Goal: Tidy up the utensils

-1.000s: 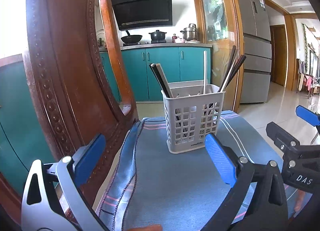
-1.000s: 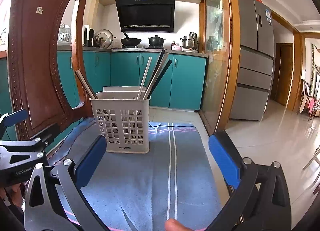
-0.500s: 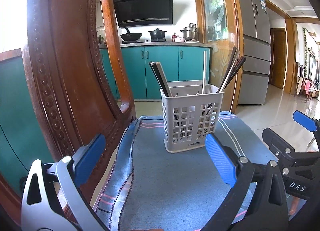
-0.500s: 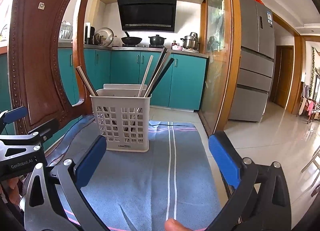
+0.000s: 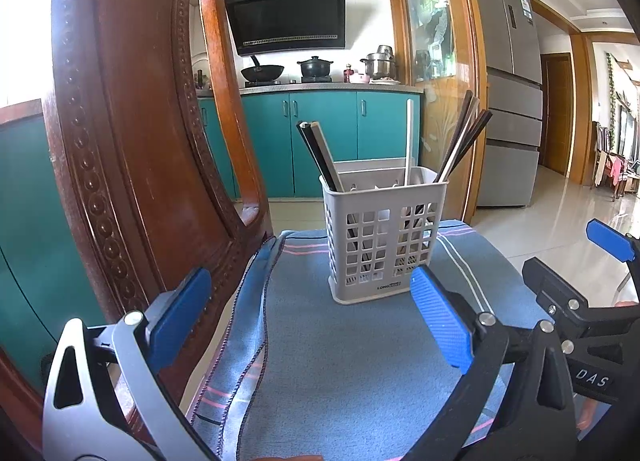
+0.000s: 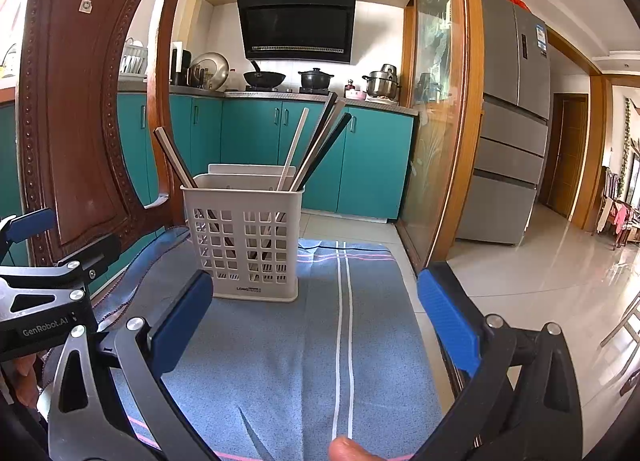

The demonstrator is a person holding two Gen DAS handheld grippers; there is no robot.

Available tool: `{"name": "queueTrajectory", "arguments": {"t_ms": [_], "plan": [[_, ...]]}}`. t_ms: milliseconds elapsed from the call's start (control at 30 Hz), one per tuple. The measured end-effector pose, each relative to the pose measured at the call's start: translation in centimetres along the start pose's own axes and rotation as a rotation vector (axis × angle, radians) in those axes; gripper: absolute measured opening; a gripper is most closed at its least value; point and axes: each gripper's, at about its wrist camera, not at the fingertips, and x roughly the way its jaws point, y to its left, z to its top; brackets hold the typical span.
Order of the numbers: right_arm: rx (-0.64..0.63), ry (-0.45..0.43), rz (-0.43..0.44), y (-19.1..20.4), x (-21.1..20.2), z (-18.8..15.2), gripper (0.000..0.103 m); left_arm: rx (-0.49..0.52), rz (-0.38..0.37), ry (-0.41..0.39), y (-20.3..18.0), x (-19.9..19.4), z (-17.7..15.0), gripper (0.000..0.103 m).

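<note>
A kitchen with teal cabinets (image 6: 256, 149), a black range hood (image 6: 298, 27) and a steel fridge (image 6: 512, 133) fills the background, with pots on the counter. In front, a blue cloth (image 6: 280, 341) with white and pink stripes covers a seat. A carved wooden chair back (image 5: 132, 149) rises along the cloth's left edge, close beside the left gripper.

A pale slotted basket (image 5: 384, 237) stands upright on the far half of the cloth. Chopsticks (image 5: 460, 145) lean out of it: a dark pair tilts left, one pale stick stands nearly straight, and several dark ones fan right.

The left gripper (image 5: 308, 321) is held low over the near cloth, pointing at the basket, jaws spread wide with nothing between them. The right gripper (image 6: 316, 325) sits level beside it, aimed the same way, equally wide apart and holding nothing. Each shows at the edge of the other's view. Both are apart from the basket. A fingertip (image 6: 346, 449) shows at the bottom edge of the right view.
</note>
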Motion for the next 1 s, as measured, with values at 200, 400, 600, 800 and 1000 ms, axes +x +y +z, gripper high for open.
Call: {"name": "queueTrajectory", "arguments": {"t_ms": [200, 400, 600, 800, 1000], "plan": [[-0.001, 0.001, 0.002, 0.06, 0.04, -0.01, 0.100, 0.000, -0.004, 0.002, -0.04, 0.03, -0.06, 0.099], [-0.003, 0.002, 0.001, 0.09, 0.02, -0.11, 0.100, -0.004, -0.010, 0.003, -0.06, -0.01, -0.11, 0.099], [-0.008, 0.004, 0.000, 0.15, 0.13, -0.22, 0.100, 0.005, -0.007, 0.004, -0.40, -0.12, -0.25, 0.100], [-0.007, 0.004, 0.000, -0.06, 0.01, -0.34, 0.100, 0.012, 0.009, 0.006, -0.61, -0.13, -0.24, 0.100], [-0.006, 0.004, 0.001, -0.14, -0.05, -0.37, 0.100, 0.006, 0.009, 0.005, -0.69, -0.12, -0.19, 0.100]]}}
